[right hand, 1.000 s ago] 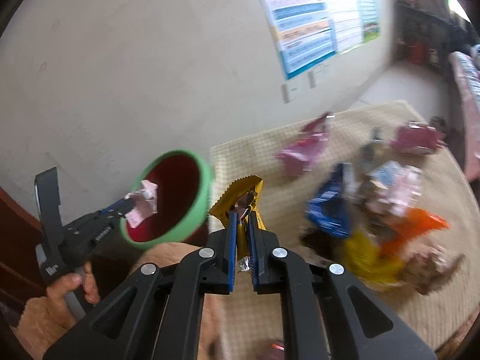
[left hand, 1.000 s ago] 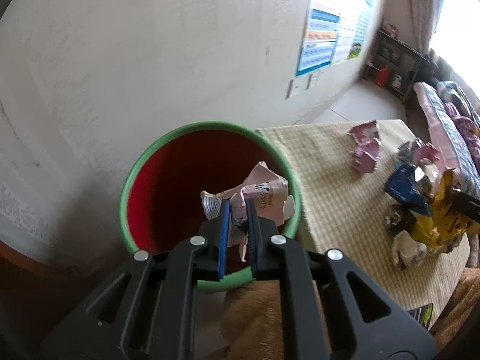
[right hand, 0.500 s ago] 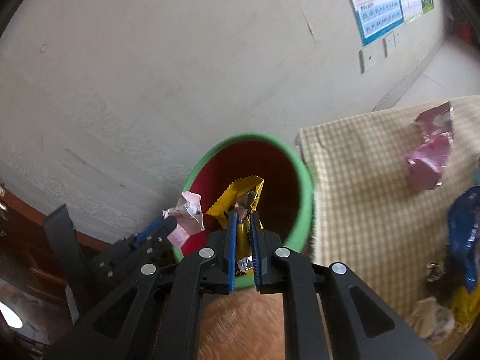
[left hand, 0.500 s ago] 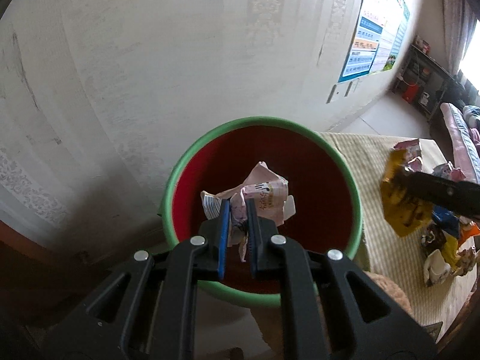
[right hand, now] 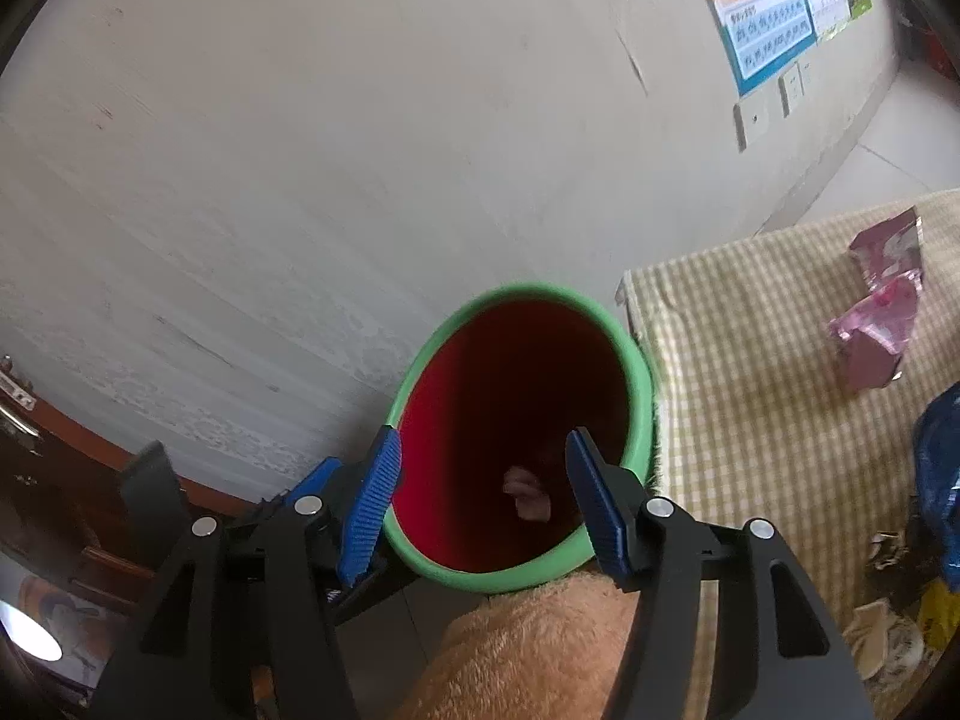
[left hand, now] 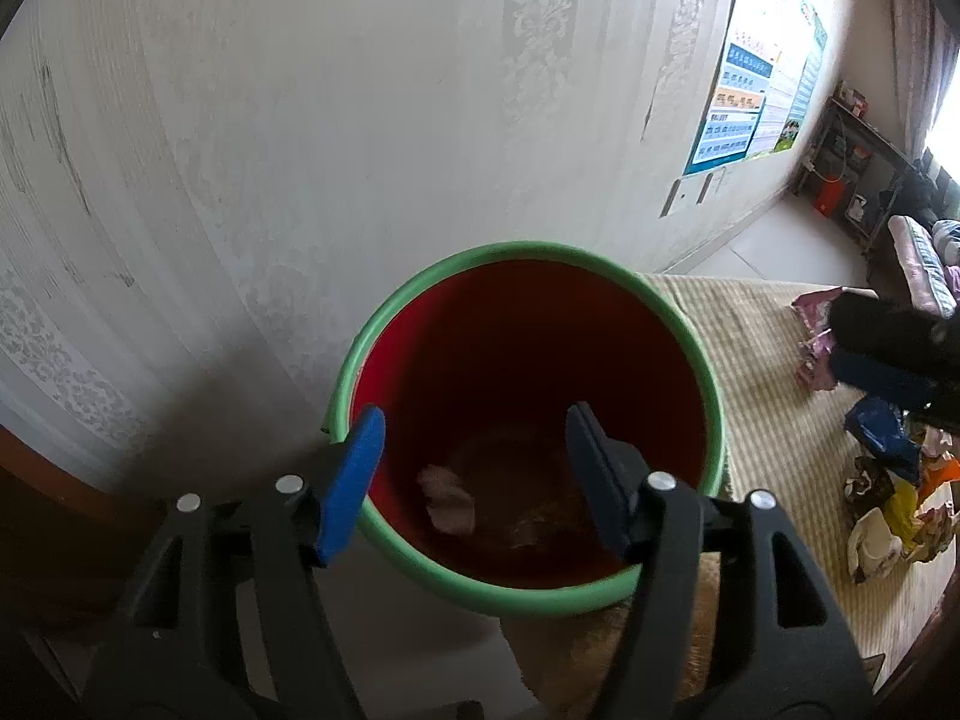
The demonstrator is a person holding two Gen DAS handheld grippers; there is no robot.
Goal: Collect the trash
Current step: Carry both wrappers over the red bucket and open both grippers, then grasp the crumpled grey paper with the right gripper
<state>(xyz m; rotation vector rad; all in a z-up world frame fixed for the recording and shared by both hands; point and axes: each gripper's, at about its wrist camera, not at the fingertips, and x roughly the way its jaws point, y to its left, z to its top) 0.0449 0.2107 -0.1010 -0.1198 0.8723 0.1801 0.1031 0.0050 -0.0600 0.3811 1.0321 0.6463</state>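
Observation:
A red bin with a green rim (left hand: 522, 597) stands against the wall by the table; it also shows in the right wrist view (right hand: 645, 396). My left gripper (left hand: 474, 474) is open and empty over the bin's mouth. My right gripper (right hand: 480, 495) is open and empty, also over the bin. A crumpled pink wrapper (left hand: 447, 498) lies at the bin's bottom; it shows in the right wrist view too (right hand: 528, 495). A yellowish wrapper (left hand: 540, 525) lies dimly beside it. More wrappers (left hand: 888, 492) lie on the checked tablecloth (left hand: 762, 420).
A pink packet (right hand: 879, 324) and a blue packet (right hand: 936, 468) lie on the tablecloth (right hand: 750, 360) right of the bin. A brown furry seat (right hand: 540, 654) sits below the bin's near rim. The wall (left hand: 360, 120) is close behind the bin.
Both grippers opened over the bin. The pink wrapper dropped from the left one and the yellow wrapper from the right one into the bin.

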